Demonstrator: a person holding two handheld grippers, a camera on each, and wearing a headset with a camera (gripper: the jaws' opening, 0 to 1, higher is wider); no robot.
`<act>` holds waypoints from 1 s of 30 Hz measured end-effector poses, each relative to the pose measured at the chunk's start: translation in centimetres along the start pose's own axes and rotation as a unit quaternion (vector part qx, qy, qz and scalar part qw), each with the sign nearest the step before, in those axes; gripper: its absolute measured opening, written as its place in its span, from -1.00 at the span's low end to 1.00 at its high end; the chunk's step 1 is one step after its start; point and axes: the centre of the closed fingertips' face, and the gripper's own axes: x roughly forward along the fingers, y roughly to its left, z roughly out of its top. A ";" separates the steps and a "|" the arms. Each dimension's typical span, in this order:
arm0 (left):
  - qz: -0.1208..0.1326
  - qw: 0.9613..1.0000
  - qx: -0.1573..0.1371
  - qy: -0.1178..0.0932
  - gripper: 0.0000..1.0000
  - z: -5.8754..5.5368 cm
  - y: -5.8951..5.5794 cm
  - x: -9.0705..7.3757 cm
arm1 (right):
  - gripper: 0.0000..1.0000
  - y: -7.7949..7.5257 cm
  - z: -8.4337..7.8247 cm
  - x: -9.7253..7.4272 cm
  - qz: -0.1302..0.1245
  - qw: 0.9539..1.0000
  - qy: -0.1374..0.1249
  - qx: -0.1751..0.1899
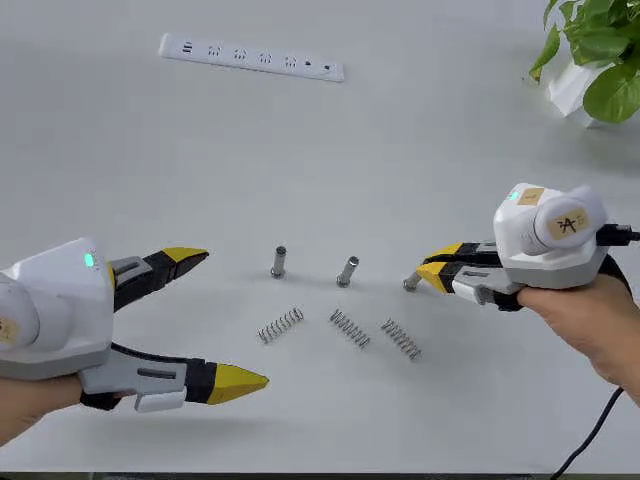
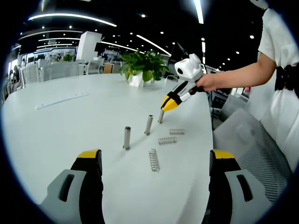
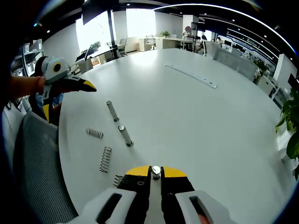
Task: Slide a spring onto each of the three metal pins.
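Right gripper [image 1: 430, 276] clamps rightmost pin [image 3: 155, 171]; left gripper [image 1: 235, 318] agape; sticker [image 1: 570, 224] writing illegible.

We work at a broad, pale grey tabletop [image 1: 320, 150] with a rounded edge. A white power strip [image 1: 250, 57] lies flat at its far side, and a leafy green plant [image 1: 595, 50] in a white pot [image 1: 568, 92] stands at the far right corner. Around us is an open office: a dark ceiling with long curved light strips [image 2: 70, 17], pale chairs [image 2: 42, 72] at further tables, and bright windows [image 3: 140, 21] along the far wall. A grey mesh chair [image 3: 35, 158] stands just beside the tabletop.
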 end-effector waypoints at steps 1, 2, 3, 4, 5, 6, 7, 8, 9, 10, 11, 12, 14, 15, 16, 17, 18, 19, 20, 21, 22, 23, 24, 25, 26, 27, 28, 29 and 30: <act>0.000 1.000 0.000 0.000 0.89 0.0 0.0 0.0 | -0.91 0.1 0.0 0.0 0.002 1.000 0.000 0.002; 0.000 1.000 -0.001 0.000 0.89 0.0 0.0 0.0 | -0.90 0.1 0.0 0.0 0.002 1.000 0.000 0.001; -0.001 1.000 -0.001 -0.001 0.89 0.0 0.0 0.0 | -0.90 0.1 0.0 0.0 0.002 1.000 0.000 -0.001; -0.001 1.000 0.000 -0.001 0.89 0.0 0.0 0.1 | -0.90 0.1 0.0 0.0 0.002 1.000 0.000 -0.001; -0.001 1.000 -0.002 -0.001 0.89 0.1 -0.1 0.1 | -0.90 0.1 0.0 0.0 0.002 1.000 0.000 0.001; -0.001 1.000 -0.002 -0.002 0.89 0.1 -0.1 0.1 | -0.90 0.1 0.0 0.0 0.002 1.000 -0.001 0.001; -0.001 1.000 -0.001 -0.001 0.89 0.0 -0.1 0.1 | -0.90 0.1 0.0 0.0 0.002 1.000 -0.001 0.001; -0.001 1.000 -0.001 -0.001 0.89 0.1 -0.1 0.1 | -0.90 0.2 0.0 0.0 0.003 1.000 -0.001 0.001; -0.001 1.000 -0.001 -0.001 0.89 0.1 -0.1 0.1 | -0.90 0.2 0.0 0.0 0.004 1.000 -0.001 0.000; -0.001 1.000 -0.002 -0.002 0.89 0.1 -0.1 0.1 | -0.90 0.2 -0.1 0.0 0.003 1.000 0.000 -0.002; -0.001 1.000 -0.002 -0.002 0.89 0.1 -0.1 0.1 | -0.90 0.2 -0.1 0.0 0.003 1.000 0.000 -0.002; -0.001 1.000 -0.001 -0.001 0.89 0.1 -0.1 0.1 | -0.90 0.2 -0.1 0.0 0.004 1.000 -0.001 -0.001; -0.001 1.000 -0.003 -0.002 0.89 0.1 -0.1 0.1 | -0.90 0.1 -0.1 0.0 0.002 1.000 -0.001 -0.002; -0.001 1.000 -0.002 -0.002 0.89 0.1 -0.1 0.1 | -0.90 0.1 -0.1 0.0 0.002 1.000 -0.001 -0.002; -0.001 1.000 -0.002 -0.002 0.89 0.1 -0.1 0.1 | -0.90 0.1 -0.1 0.0 0.002 1.000 -0.001 -0.002; -0.001 1.000 -0.002 -0.002 0.89 0.1 -0.1 0.1 | -0.90 0.1 -0.1 0.0 0.002 1.000 -0.001 -0.003; -0.001 1.000 -0.002 -0.003 0.89 0.1 -0.1 0.1 | -0.90 0.2 -0.1 0.0 0.003 1.000 -0.001 -0.002; -0.001 1.000 -0.003 -0.003 0.89 0.1 -0.1 0.1 | -0.89 0.2 -0.1 0.0 0.004 1.000 -0.001 -0.002; -0.001 1.000 -0.003 -0.002 0.89 0.1 -0.1 0.1 | -0.88 0.2 -0.1 0.1 0.004 1.000 -0.001 -0.002; -0.001 1.000 -0.003 -0.003 0.89 0.2 -0.1 0.1 | -0.87 0.2 0.0 0.1 0.003 1.000 -0.002 -0.003; 0.000 1.000 -0.003 -0.003 0.89 0.2 -0.1 0.1 | -0.87 0.2 0.0 0.1 0.003 1.000 -0.001 -0.003; 0.000 1.000 -0.003 -0.003 0.89 0.2 -0.1 0.1 | -0.87 0.2 0.0 0.1 0.003 1.000 -0.001 -0.003; 0.000 1.000 -0.004 -0.003 0.89 0.2 -0.1 0.1 | -0.86 0.2 0.0 0.1 0.004 1.000 -0.002 -0.003; 0.001 1.000 -0.003 -0.003 0.89 0.2 0.0 0.1 | -0.85 0.2 0.0 0.1 0.004 1.000 -0.002 -0.003; 0.000 1.000 -0.003 -0.003 0.89 0.2 0.0 0.1 | -0.83 0.2 0.0 0.1 0.004 1.000 -0.003 -0.003; 0.000 1.000 -0.004 -0.003 0.89 0.2 -0.1 0.1 | -0.82 0.2 0.0 0.2 0.004 1.000 -0.002 -0.003; 0.000 1.000 -0.004 -0.003 0.89 0.2 0.0 0.1 | -0.82 0.2 0.0 0.2 0.004 1.000 -0.003 -0.003; 0.000 1.000 -0.004 -0.003 0.89 0.2 0.0 0.1 | -0.81 0.2 0.0 0.2 0.003 1.000 -0.003 -0.003; 0.000 1.000 -0.005 -0.003 0.89 0.2 0.0 0.2 | -0.80 0.1 0.0 0.1 0.002 1.000 -0.003 -0.003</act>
